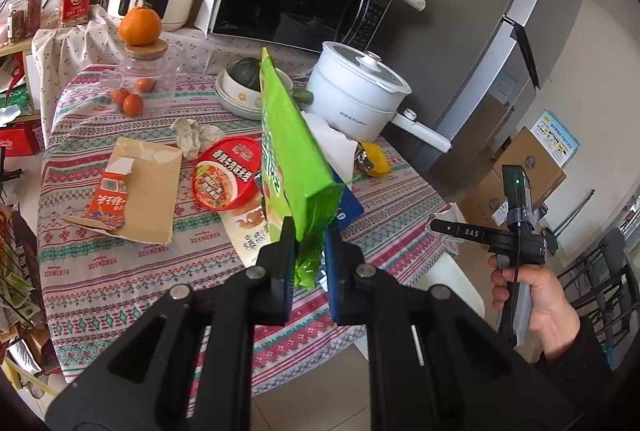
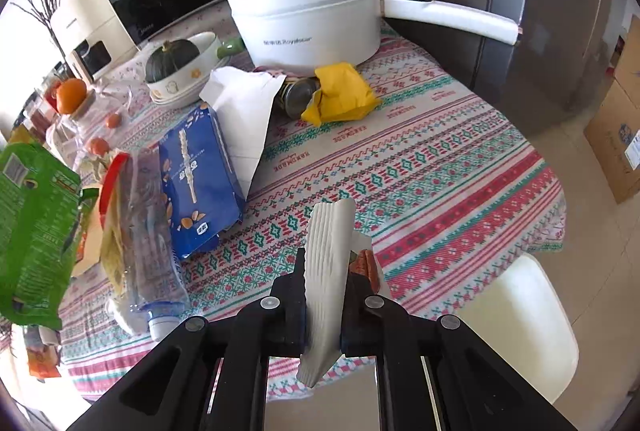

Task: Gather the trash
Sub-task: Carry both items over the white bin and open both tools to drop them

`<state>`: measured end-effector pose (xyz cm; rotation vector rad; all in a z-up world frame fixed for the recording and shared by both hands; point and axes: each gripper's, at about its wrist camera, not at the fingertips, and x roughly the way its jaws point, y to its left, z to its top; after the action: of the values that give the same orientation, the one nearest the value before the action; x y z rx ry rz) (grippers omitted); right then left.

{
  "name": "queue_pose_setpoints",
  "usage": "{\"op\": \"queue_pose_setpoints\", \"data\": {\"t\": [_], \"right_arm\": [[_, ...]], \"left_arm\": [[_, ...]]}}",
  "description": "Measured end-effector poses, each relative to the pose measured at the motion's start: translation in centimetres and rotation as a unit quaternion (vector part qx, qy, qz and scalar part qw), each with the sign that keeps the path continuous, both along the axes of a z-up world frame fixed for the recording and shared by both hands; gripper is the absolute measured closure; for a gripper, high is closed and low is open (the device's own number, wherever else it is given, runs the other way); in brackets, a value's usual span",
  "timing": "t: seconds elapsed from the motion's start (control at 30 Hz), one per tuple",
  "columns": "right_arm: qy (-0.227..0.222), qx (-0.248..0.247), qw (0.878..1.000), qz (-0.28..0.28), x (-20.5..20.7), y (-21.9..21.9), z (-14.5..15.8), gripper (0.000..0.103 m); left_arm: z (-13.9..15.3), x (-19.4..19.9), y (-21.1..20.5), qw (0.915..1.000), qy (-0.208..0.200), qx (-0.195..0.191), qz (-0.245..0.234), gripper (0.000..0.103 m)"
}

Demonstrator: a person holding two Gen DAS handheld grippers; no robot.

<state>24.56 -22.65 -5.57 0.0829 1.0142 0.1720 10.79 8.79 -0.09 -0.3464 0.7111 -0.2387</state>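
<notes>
A big table point(image 2: 440, 159) with a stripy cloth carries the mess; a white pot point(image 2: 308, 15) stands at its far edge; a blue snack bag point(image 2: 196, 187) lies near the middle, with a red noodle cup point(image 1: 226, 179) close by. The left gripper point(image 1: 308, 255) is pinched tight on a green bag point(image 1: 292, 159), held up over the near edge; the right gripper point(image 2: 324, 291) is pinched on a white ridged wrapper point(image 2: 326, 263), also above the near edge.

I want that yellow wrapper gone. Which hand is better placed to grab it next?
Probably right: the yellow wrapper lies nearer it, but both grippers are full.
</notes>
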Motion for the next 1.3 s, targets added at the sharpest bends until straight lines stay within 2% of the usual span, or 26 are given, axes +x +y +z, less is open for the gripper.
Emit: {"op": "queue_pose_setpoints", "data": {"t": [0.2,0.47,0.77,1.07,1.17,1.2,1.23,1.3], "right_arm": [[-0.013,0.009,1.000,-0.006,-3.4,-4.5,2.5,0.092],[-0.014,0.014,0.999,-0.042,-8.0,-11.6,3.3,0.092],[0.045,0.028,0.995,-0.079,-9.3,-17.5,-0.3,0.092],[0.080,0.022,0.992,-0.098,-7.9,-18.1,-3.0,0.091],[0.090,0.029,0.990,-0.104,-7.6,-18.4,-3.7,0.083],[0.096,0.033,0.989,-0.107,-7.5,-18.6,-3.8,0.075],[0.098,0.038,0.988,-0.112,-7.4,-18.9,-3.9,0.063],[0.094,0.044,0.987,-0.119,-7.5,-19.3,-3.7,0.048]], "left_arm": [[-0.1,-0.4,-5.6,0.9973,0.000,0.002,-0.073,0.089],[-1.4,-0.5,-13.0,0.9870,0.020,0.006,-0.159,0.089],[-2.8,-0.8,-20.1,0.9717,0.036,0.029,-0.232,0.089],[-4.1,-0.2,-23.3,0.9652,0.051,0.040,-0.254,0.088],[-4.3,-0.3,-24.2,0.9623,0.053,0.044,-0.263,0.088],[-4.5,-0.3,-24.4,0.9613,0.054,0.046,-0.266,0.088],[-4.6,-0.3,-24.7,0.9603,0.056,0.048,-0.269,0.088],[-4.9,-0.2,-25.2,0.9584,0.061,0.052,-0.274,0.088]]}}
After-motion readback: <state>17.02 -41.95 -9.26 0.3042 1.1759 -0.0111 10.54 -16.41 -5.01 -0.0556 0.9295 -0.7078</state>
